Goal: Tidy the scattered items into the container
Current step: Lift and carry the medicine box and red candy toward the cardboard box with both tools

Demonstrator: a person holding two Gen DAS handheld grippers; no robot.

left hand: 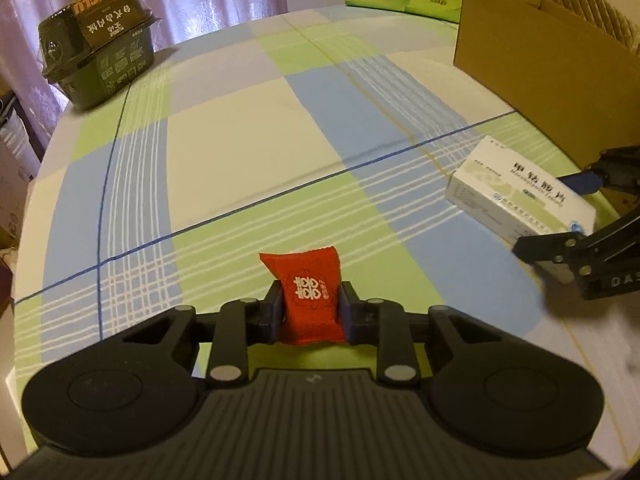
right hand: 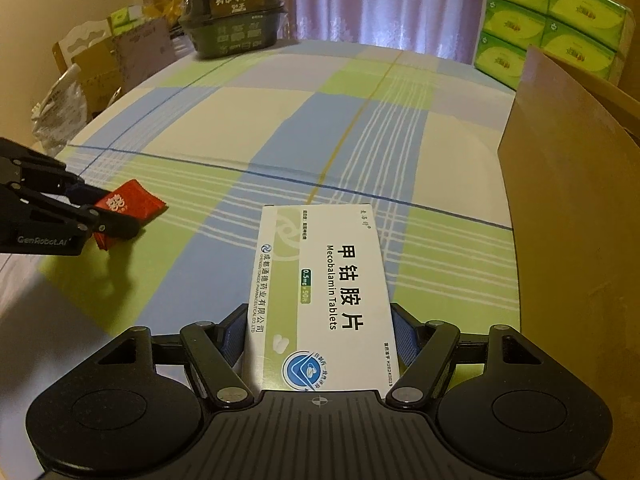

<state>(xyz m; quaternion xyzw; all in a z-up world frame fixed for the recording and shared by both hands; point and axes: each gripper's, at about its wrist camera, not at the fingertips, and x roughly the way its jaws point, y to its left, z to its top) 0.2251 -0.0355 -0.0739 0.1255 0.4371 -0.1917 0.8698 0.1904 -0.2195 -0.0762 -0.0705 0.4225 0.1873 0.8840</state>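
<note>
Red packet clamped in left hand-held gripper.

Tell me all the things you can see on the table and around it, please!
red candy packet: 1, red with white print, between the left gripper's fingers
medicine box: 1, white and green, between the right gripper's fingers
cardboard box: 1, brown, right side of the table
dark food tub: 1, dark green, wrapped in clear film, far left corner of the table
tissue packs: several, bright green, stacked behind the cardboard box
tablecloth: 1, checked blue, green and cream, covering the table
curtain: 1, pale purple, behind the table
clutter: several cartons and bags, off the table's left edge
left gripper: 1, black, shut on the candy packet
right gripper: 1, black, shut on the medicine box
</note>
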